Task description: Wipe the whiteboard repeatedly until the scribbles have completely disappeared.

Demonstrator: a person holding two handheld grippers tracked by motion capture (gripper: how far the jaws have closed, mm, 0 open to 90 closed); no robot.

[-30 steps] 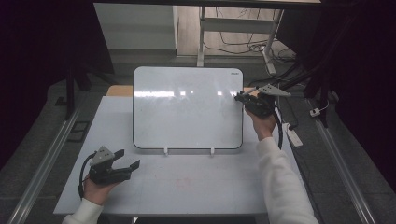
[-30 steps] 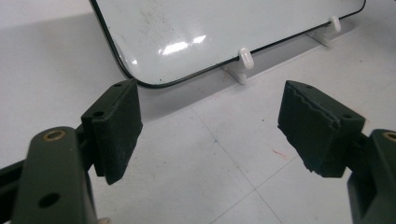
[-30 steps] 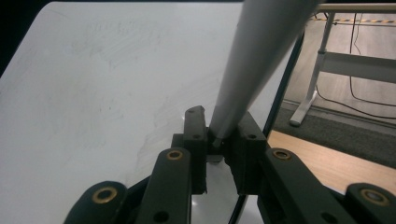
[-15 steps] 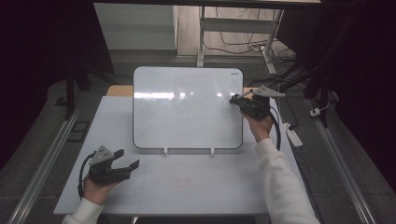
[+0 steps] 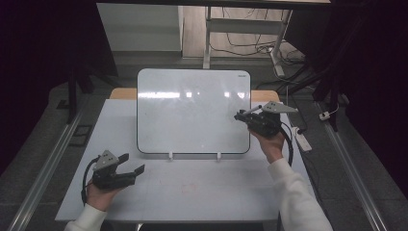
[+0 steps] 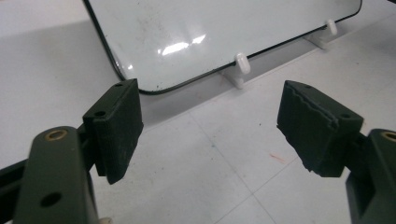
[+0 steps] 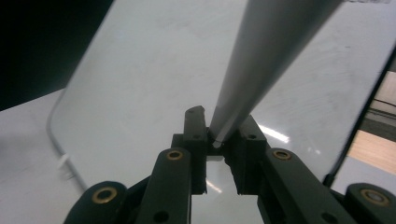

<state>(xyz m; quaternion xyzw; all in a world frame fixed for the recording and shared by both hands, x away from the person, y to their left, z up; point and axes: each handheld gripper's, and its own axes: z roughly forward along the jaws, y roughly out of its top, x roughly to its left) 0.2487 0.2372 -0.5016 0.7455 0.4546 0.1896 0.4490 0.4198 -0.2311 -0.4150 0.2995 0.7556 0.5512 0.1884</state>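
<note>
Item 1: whiteboard (image 5: pixel 192 110). We are seeing a white, glossy panel with rounded corners and a thin dark edge, standing tilted back on two small white feet (image 5: pixel 170 155) at the middle of the surface (image 5: pixel 192 192). Its face is looking blank apart from faint smudges and ceiling glare; a small mark at its upper right corner is too small to read. In the left gripper view its lower corner (image 6: pixel 140 88) and the white feet (image 6: pixel 241 63) are showing just beyond the jaws.

Item 2: right tool (image 5: pixel 240 115). We are seeing it raised at the board's right edge, tips pointing toward the panel, with a grey plate on top. In the right gripper view its jaws are clenching a slim grey rod (image 7: pixel 266 56), likely a marker, which is running up and away toward the board; its far tip is out of frame.

Item 3: left tool (image 5: pixel 132 163). We are seeing it resting low on the surface, near the front left, well apart from the board. Its jaws are standing wide and released, gripping nothing, ribbed pads (image 6: pixel 119 121) facing each other.

Item 4: surface. We are noting a pale top with faint grid lines and a small reddish fleck (image 6: pixel 279 158).
</note>
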